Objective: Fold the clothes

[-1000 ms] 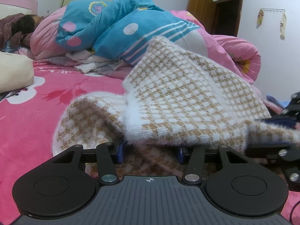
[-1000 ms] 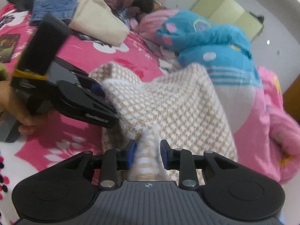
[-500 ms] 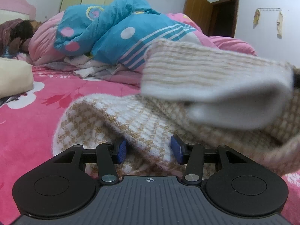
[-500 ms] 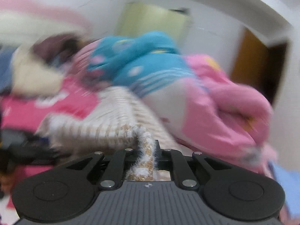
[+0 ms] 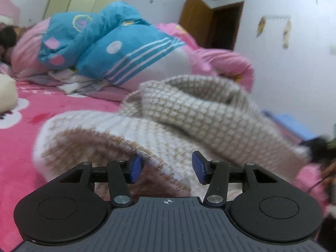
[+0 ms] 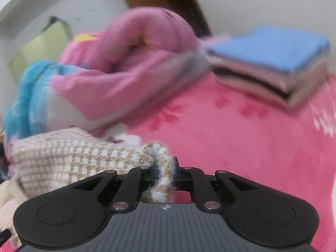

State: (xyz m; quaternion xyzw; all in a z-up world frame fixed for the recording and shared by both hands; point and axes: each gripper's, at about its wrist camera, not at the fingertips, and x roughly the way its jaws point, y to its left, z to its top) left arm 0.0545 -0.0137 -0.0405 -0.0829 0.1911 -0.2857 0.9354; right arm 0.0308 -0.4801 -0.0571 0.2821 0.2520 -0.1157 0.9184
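The sweater [image 5: 189,113], a tan-and-white checked knit, lies bunched on the bed [image 5: 69,107], filling the left wrist view from 9 to 3 o'clock, one fold heaped up toward 1 o'clock; the left gripper [image 5: 167,164] sits low at 6 o'clock with its blue-padded fingers [image 5: 135,166] spread wide, a hem of the knit lying between them but not clamped; in the right wrist view the right gripper [image 6: 166,176] has its fingers pressed together on a fuzzy edge of the sweater, the rest trailing off toward 9 o'clock; a rolled pink quilt [image 6: 134,63] lies at 11 o'clock, and a stack [image 6: 271,63] of folded clothes, blue on top, rests on the bed at 2 o'clock; a blue quilt [image 5: 109,46] is piled at 11 o'clock in the left view.
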